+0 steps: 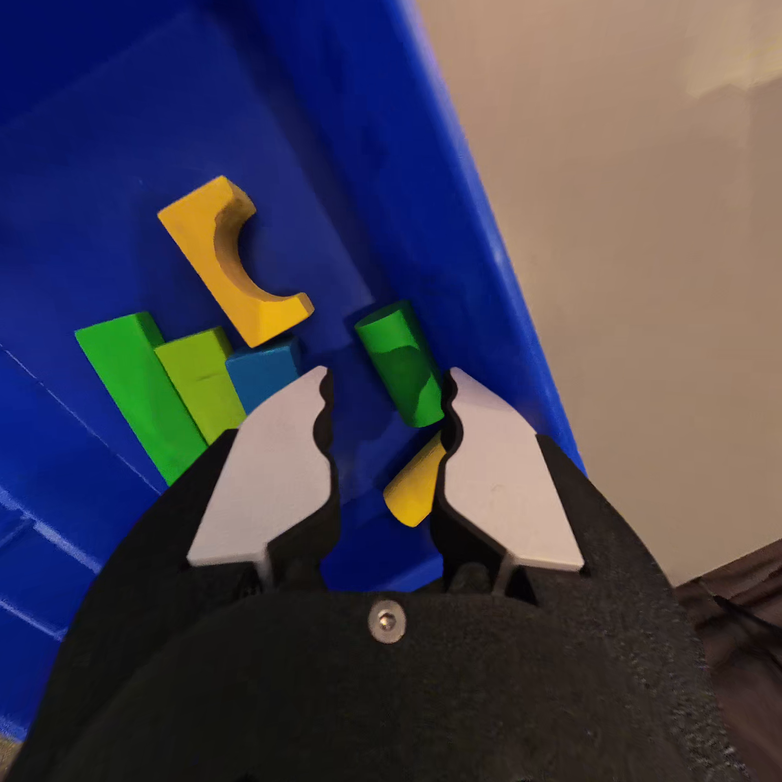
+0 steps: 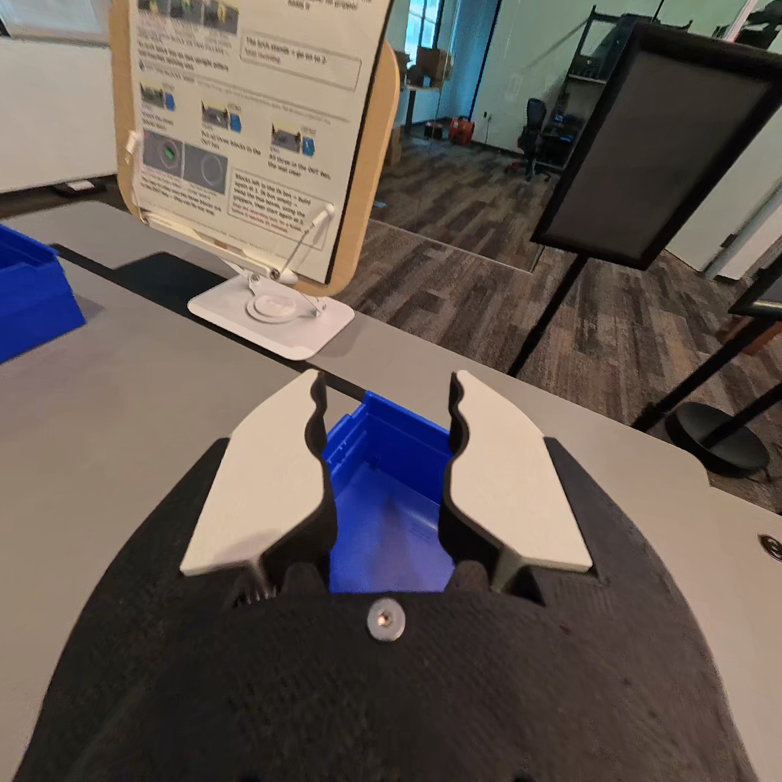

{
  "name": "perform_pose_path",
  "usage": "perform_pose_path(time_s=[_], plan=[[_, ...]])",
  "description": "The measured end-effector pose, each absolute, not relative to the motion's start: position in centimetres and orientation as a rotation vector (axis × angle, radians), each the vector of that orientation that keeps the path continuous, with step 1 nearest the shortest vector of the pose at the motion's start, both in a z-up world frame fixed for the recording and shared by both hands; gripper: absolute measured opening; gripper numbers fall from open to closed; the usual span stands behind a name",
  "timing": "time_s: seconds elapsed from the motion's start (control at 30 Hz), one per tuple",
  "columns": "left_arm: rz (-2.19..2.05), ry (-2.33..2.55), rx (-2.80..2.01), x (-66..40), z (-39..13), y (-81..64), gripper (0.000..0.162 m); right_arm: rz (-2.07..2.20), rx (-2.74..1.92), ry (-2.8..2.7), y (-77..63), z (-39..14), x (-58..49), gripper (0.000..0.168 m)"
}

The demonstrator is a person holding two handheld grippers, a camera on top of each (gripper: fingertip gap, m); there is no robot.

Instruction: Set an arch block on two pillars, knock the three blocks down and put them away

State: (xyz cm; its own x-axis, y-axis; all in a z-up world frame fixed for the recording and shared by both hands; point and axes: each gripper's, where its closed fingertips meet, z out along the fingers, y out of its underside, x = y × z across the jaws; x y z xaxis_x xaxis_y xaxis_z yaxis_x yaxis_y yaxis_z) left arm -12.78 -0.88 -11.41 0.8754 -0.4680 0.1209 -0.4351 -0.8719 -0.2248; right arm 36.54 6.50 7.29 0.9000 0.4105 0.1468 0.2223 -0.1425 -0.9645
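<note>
In the left wrist view a blue bin (image 1: 444,177) holds a yellow arch block (image 1: 207,249), a green cylinder (image 1: 397,359), a yellow cylinder (image 1: 412,491), two green bars (image 1: 127,381) and a blue block (image 1: 262,368). My left gripper (image 1: 387,376) is open and empty, above the bin's inside, with the two cylinders just left of its right finger. In the right wrist view my right gripper (image 2: 387,381) is open and empty above a second blue bin (image 2: 393,474), which looks empty where it shows between the fingers.
A grey table (image 2: 106,402) carries a white stand (image 2: 275,321) holding an instruction sheet (image 2: 245,127). Another blue bin (image 2: 29,292) sits at the left edge. A black sign on a pole (image 2: 660,139) stands on the wood floor beyond the table's far edge. About 55 centimetres separates my left fingertips from my right.
</note>
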Motion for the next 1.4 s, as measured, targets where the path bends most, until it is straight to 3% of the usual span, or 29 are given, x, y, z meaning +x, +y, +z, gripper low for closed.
perform_pose_path(time_s=[0.3, 0.83, 0.93, 1.07, 1.23, 1.4], plan=[[-0.155, 0.639, -2.953, -13.5, -13.3, -1.0, 0.053, 0.008, -1.840, -0.556, 7.3, 4.6, 36.6, 0.056], [0.069, 0.889, -3.019, -14.5, -15.0, -2.2, 0.033, -0.020, -1.864, -0.588, 7.3, 3.9, 36.5, 0.056], [0.045, 0.873, -2.967, -15.0, -13.2, -2.0, 0.034, -0.049, -1.846, -0.605, 7.1, 4.5, 36.0, 0.056], [-0.091, 0.798, -2.718, -14.4, -7.0, -1.4, 0.033, 0.004, -1.693, -0.684, 5.7, 7.2, 31.5, 0.055], [-0.470, 1.071, -2.077, -5.5, 2.7, -3.2, 0.033, 0.653, -1.441, -1.035, -2.0, 8.4, 17.0, 0.055], [-0.657, 1.380, -1.765, 3.4, 3.8, -7.4, 0.033, 1.122, -1.353, -1.082, -7.1, 7.3, 8.1, 0.055]])
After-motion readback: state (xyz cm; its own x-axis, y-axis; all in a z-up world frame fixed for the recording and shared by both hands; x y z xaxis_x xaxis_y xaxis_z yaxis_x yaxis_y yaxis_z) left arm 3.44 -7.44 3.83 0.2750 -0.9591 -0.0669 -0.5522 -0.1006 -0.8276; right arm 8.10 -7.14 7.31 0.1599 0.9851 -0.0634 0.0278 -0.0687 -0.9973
